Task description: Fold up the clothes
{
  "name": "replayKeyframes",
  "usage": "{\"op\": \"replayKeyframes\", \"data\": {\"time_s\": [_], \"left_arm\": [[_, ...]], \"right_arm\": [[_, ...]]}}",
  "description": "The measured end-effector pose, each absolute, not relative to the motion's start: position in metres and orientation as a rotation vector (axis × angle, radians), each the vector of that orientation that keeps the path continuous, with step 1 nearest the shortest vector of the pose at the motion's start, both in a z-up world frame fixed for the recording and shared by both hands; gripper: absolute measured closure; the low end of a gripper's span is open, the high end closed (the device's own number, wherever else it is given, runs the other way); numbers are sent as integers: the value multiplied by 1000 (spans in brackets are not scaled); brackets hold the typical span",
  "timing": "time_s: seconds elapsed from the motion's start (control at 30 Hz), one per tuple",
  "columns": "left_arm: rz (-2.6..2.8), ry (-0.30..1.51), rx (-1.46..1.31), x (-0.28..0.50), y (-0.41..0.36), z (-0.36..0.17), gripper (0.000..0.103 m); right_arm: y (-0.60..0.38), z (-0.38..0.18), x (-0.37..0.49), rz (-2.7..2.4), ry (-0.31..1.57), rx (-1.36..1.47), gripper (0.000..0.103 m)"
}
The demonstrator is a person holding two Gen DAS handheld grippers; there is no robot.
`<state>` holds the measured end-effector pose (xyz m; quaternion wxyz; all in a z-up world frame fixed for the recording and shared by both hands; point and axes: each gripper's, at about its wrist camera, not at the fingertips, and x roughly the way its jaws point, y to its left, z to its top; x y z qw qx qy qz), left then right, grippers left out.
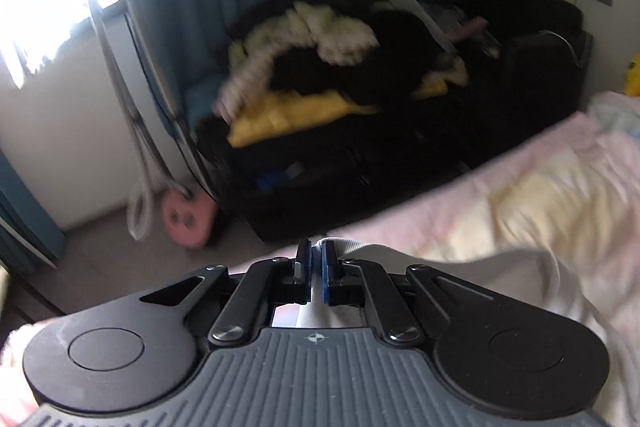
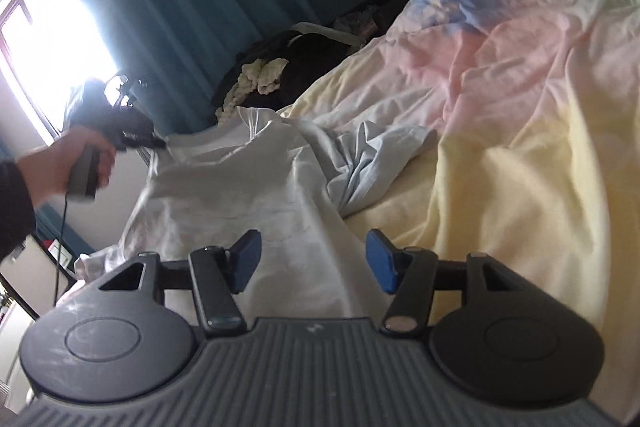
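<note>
One white garment (image 2: 240, 195) lies rumpled and unfolded on the pastel duvet (image 2: 520, 155), at about ten o'clock from the right gripper (image 2: 314, 261), whose jaws stand half open and empty above the cloth. The left gripper (image 1: 316, 267) is pinched tight on the garment's edge. No fold looks made yet; nearly everything seems left.

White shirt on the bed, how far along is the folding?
Done: nothing folded; the white shirt lies rumpled on the pastel quilt. In hand: the left tongs are shut on its edge, seen from the right wrist at. Left: the right tongs, open above the shirt, must grip; then every fold.
</note>
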<state>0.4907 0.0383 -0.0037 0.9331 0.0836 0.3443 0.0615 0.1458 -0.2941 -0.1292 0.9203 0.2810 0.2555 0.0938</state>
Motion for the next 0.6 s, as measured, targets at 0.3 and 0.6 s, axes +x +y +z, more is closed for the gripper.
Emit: {"op": "replayKeyframes", "data": {"time_s": [0.3, 0.6], "left_arm": [[66, 778, 94, 497, 47, -68, 77], [108, 753, 90, 425, 146, -34, 34]], "right_arm": [[-293, -152, 159, 181, 585, 553, 44], [-292, -149, 155, 182, 575, 549, 44]]}}
